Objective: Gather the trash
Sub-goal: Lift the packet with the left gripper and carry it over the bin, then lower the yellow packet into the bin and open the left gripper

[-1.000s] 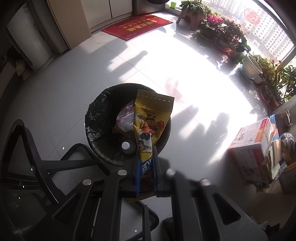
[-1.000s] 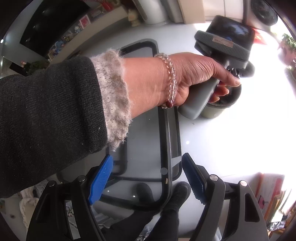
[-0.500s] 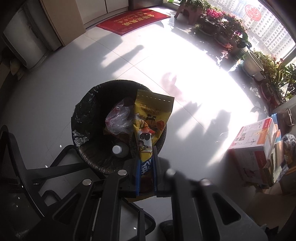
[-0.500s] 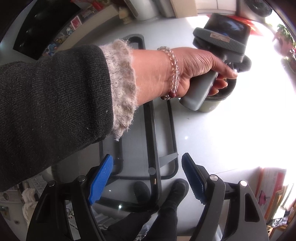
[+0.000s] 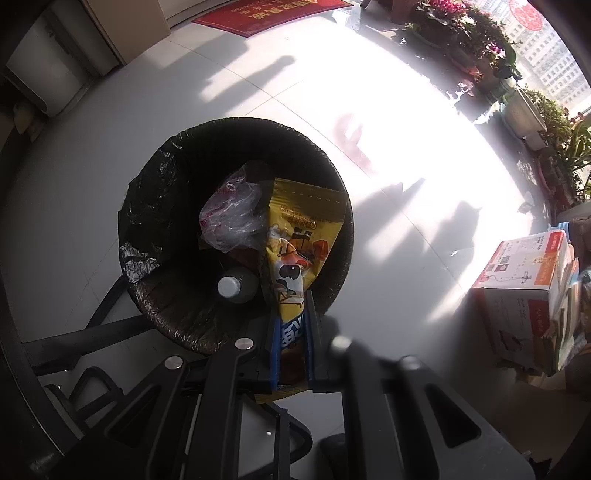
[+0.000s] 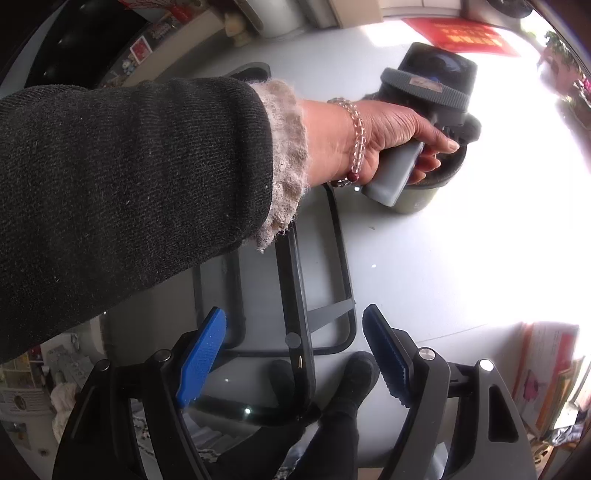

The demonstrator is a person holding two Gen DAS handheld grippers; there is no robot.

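Observation:
My left gripper (image 5: 291, 314) points straight down and is shut on a yellow snack bag (image 5: 301, 236), which hangs over the right side of a round trash bin (image 5: 155, 206) lined with a black bag. Inside the bin lie a crumpled clear plastic bag (image 5: 232, 218) and a bottle with a white cap (image 5: 229, 286). In the right wrist view my right gripper (image 6: 295, 343) stands open with nothing between its blue pads (image 6: 203, 354). A person's hand (image 6: 384, 136) in a dark sleeve holds the left gripper's handle over the bin (image 6: 417, 197).
Black frame bars (image 6: 295, 295) of a glass-topped table sit below the right gripper, with the person's shoes (image 6: 354, 376) under it. A cardboard box (image 5: 524, 291) stands right of the bin. Potted plants (image 5: 480, 40) line the window. A red mat (image 5: 266, 14) lies far back.
The left gripper has sunk toward the bin with the snack bag; the bin looks larger and nearer. In the right wrist view the hand has dropped lower over the bin.

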